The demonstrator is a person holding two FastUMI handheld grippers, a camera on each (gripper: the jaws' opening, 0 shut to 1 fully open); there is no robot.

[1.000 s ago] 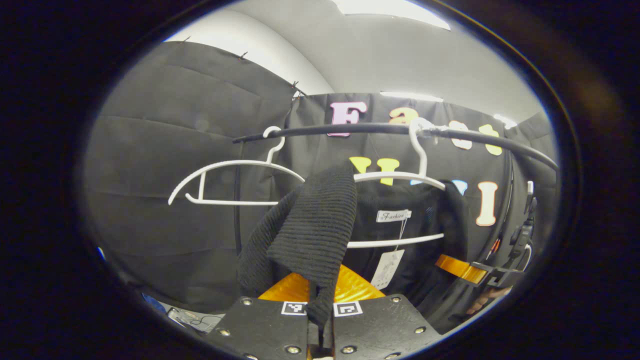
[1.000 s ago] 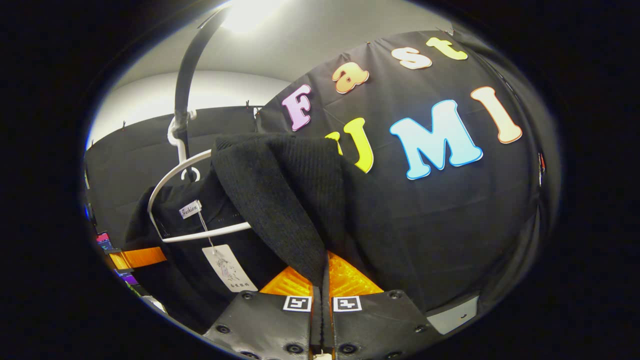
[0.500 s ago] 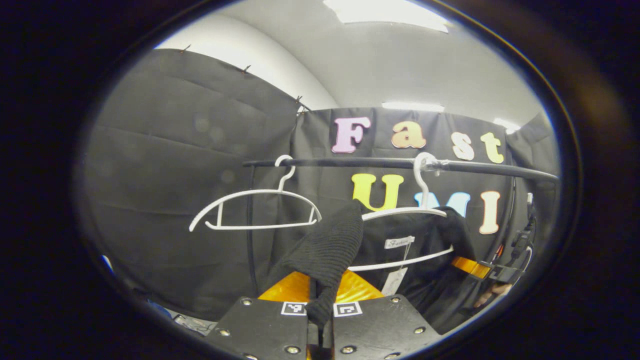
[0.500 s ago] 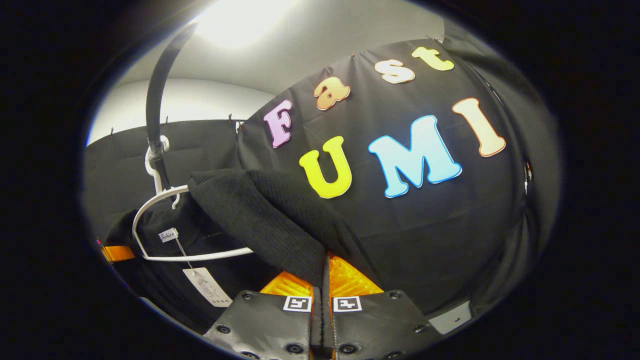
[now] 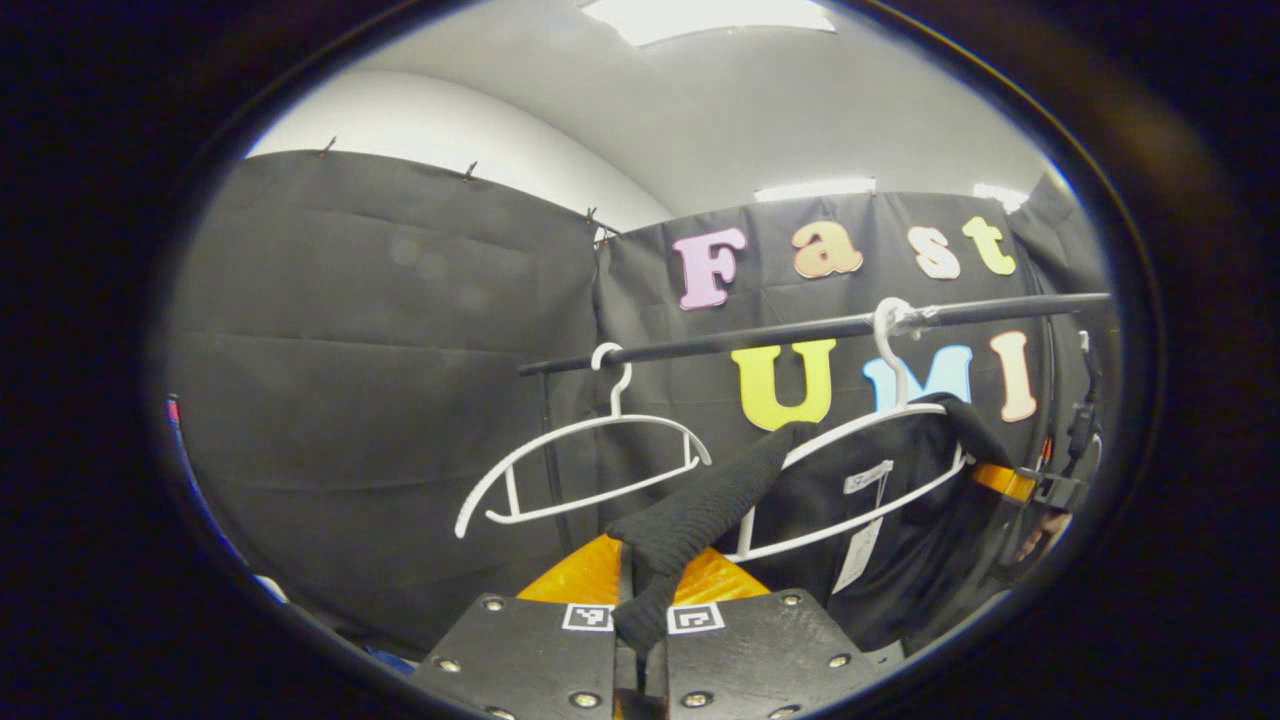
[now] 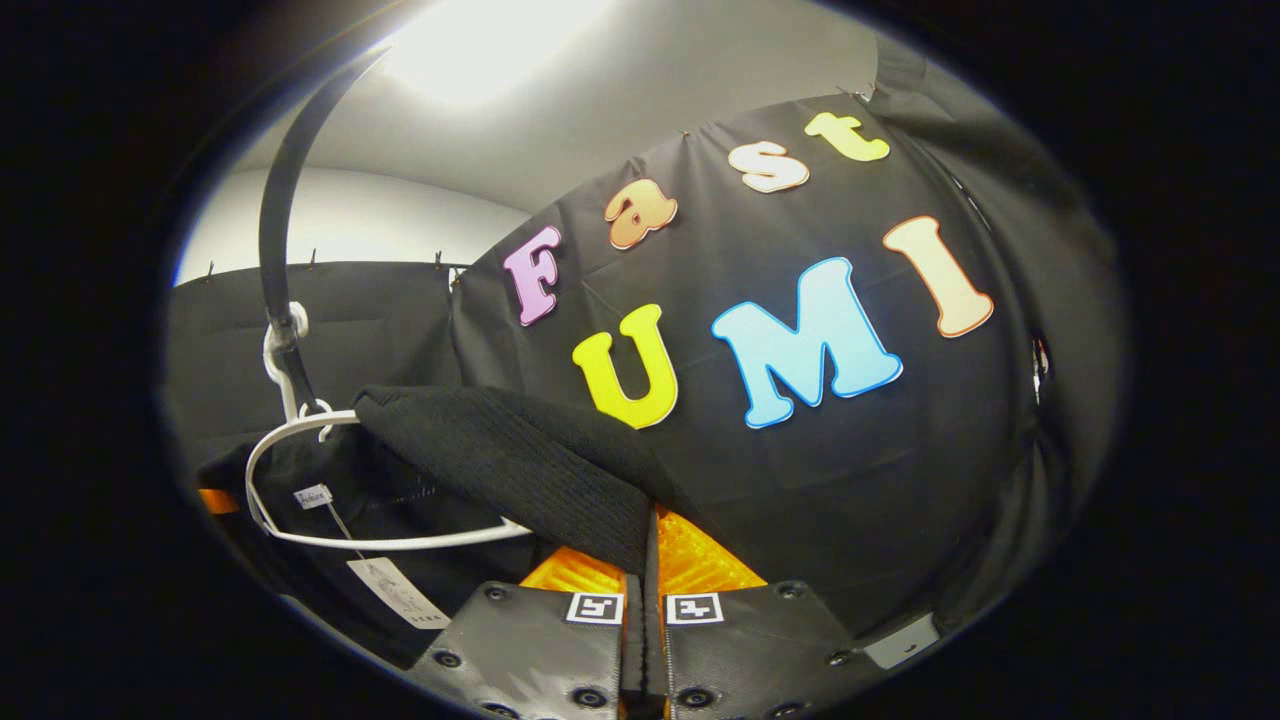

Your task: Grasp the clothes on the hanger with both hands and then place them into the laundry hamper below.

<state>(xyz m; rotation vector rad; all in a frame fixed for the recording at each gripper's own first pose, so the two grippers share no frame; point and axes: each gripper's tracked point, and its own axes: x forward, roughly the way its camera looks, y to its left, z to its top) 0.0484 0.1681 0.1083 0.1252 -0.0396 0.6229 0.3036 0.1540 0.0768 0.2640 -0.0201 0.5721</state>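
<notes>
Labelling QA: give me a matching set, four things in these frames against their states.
Things:
1. sweater
2. left hanger
3. right hanger
4. tag

States:
A. bare, on the rail
B. dangling on a string
C. pinched by the left gripper and the right gripper
D. tilted, partly inside the garment

Pairs: 1-C, 2-A, 3-D, 4-B
</notes>
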